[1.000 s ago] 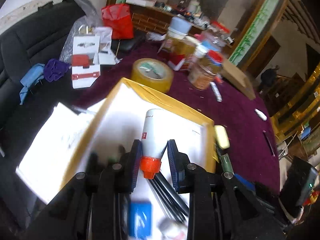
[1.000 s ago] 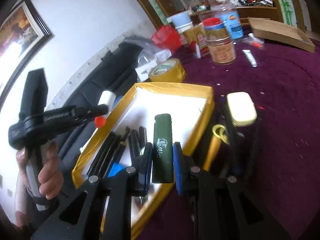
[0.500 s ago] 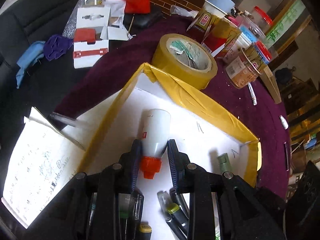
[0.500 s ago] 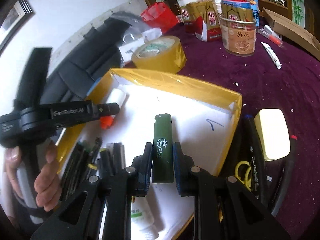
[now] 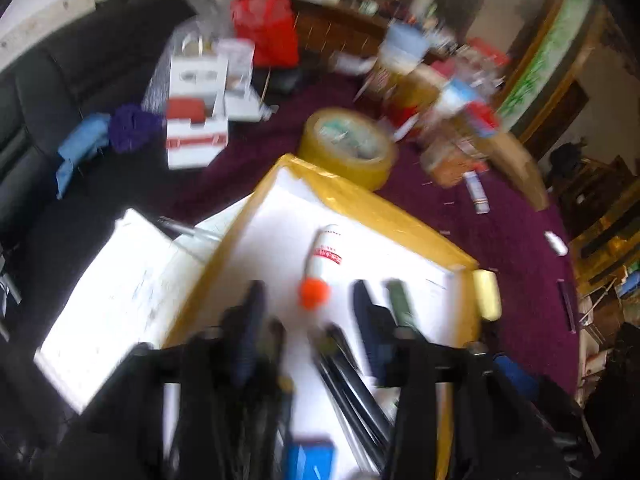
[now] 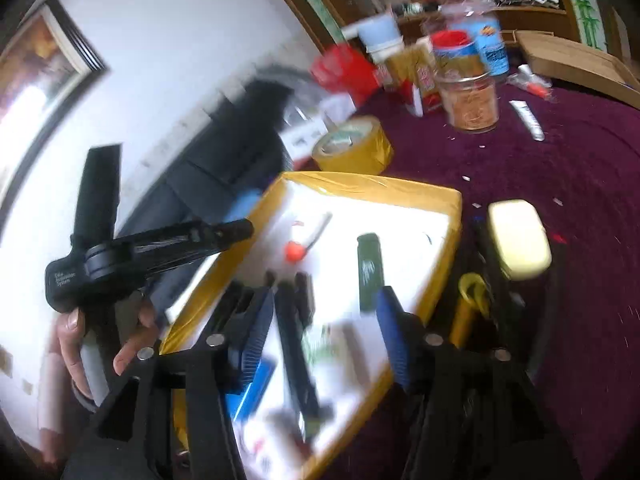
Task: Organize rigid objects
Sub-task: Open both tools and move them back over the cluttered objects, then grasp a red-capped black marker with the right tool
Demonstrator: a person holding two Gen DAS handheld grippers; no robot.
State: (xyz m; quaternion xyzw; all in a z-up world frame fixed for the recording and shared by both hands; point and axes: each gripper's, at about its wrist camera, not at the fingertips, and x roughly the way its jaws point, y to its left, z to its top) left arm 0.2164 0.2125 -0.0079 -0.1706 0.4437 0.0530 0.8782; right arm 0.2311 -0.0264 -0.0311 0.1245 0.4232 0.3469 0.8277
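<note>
Two handheld grippers hang over the shallow yellow-taped cardboard tray with a white floor (image 5: 360,200) that sits on the purple cloth-covered surface (image 6: 560,168), and both views are smeared by motion. We see the left gripper (image 5: 308,320) with its fingers spread wide, having just been opening; the white plastic bottle with an orange cap (image 5: 326,258) lies on the tray floor just ahead of them, free of both pads. The right gripper (image 6: 326,334) likewise shows its blue-padded fingers (image 6: 394,336) spread, having just been opening, and the dark green lighter (image 6: 370,270) lies flat on the tray floor just ahead of them, close by the right finger; through the blur we cannot tell if it touches. Several black pens (image 6: 294,344) and a blue flat item (image 6: 252,392) lie at the tray's near end. In the right view a hand (image 6: 100,336) grips the black handle of the left gripper at the tray's left edge. Just beyond the tray's far corner stands a roll of yellow packing tape (image 5: 350,146); a pale yellow oblong case (image 6: 518,238) rests on the cloth beside the tray's right wall. Jars and cartons (image 6: 468,80) crowd the far side of the surface.
</note>
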